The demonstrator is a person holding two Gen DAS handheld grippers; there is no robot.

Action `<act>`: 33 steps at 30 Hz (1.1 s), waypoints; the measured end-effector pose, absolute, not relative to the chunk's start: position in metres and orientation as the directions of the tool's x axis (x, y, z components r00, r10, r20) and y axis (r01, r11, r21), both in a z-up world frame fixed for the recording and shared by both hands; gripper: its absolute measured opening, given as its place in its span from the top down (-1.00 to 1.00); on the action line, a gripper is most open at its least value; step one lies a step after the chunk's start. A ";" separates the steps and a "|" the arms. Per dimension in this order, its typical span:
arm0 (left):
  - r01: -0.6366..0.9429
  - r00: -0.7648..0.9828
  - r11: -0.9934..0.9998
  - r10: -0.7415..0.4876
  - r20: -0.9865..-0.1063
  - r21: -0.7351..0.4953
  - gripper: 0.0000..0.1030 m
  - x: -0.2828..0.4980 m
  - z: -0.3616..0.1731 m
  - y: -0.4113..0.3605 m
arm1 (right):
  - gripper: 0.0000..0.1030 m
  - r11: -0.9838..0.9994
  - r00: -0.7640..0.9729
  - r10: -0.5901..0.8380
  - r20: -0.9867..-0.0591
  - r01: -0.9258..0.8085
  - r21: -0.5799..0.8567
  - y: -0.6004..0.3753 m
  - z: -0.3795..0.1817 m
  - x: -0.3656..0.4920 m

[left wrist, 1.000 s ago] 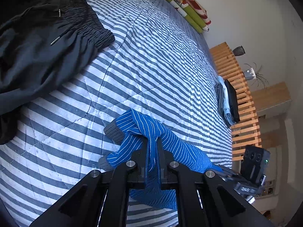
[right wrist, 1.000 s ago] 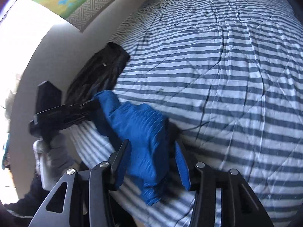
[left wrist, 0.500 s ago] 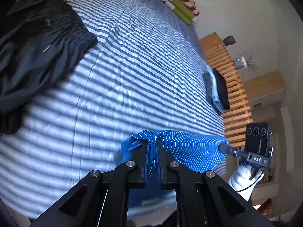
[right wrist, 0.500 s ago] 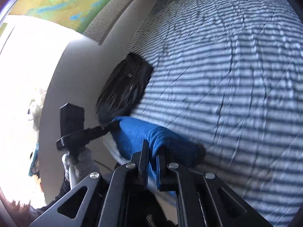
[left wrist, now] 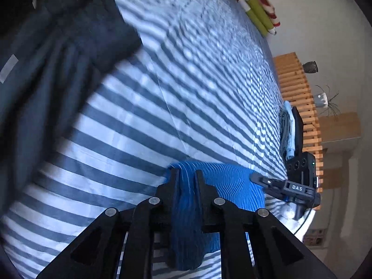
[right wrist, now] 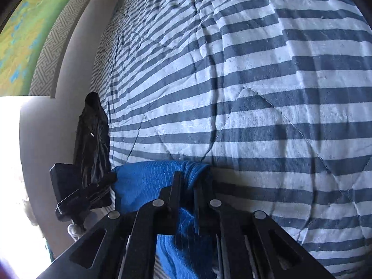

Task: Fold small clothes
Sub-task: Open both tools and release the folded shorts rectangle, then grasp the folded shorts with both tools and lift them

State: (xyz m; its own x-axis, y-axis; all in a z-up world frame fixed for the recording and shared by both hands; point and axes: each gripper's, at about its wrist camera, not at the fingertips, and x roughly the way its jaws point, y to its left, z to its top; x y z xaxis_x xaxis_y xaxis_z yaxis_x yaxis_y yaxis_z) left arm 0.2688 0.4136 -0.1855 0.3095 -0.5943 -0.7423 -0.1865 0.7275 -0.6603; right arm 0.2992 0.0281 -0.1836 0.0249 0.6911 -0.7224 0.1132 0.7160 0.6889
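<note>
Left wrist view: you have brought the blue striped garment (left wrist: 223,181) down onto the striped bed (left wrist: 144,125) — a second ago it hung bunched. The dark clothing (left wrist: 46,69) is blurred. Your left tongs (left wrist: 187,174) have just been easing apart, cloth still pinched between them.

Right wrist view: your right tongs (right wrist: 187,177) — wide before — now clench the garment's fold; its lower part is hidden.

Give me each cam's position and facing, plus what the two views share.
Left wrist: sits on the left gripper, looks down across the striped bed toward a slatted bench; own fingers, right gripper.
Right wrist: sits on the right gripper, looks down across the bed toward the wall; own fingers, left gripper.
Shared: blue garment, clamped by both; black clothes.
</note>
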 end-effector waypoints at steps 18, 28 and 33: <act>0.041 0.325 0.871 -0.475 -0.818 -0.489 0.65 0.254 -0.180 0.362 | 0.67 0.848 0.170 0.528 -0.832 -0.152 0.507 0.066 -0.148 0.235; -0.018 0.367 0.826 -0.519 -0.772 -0.564 -0.39 0.229 -0.162 0.398 | -0.06 0.876 0.248 0.482 -0.841 -0.120 0.467 0.014 -0.132 0.204; 0.031 0.308 0.848 -0.511 -0.803 -0.528 -0.39 0.215 -0.165 0.377 | -0.06 0.866 0.178 0.499 -0.848 -0.125 0.483 0.029 -0.153 0.208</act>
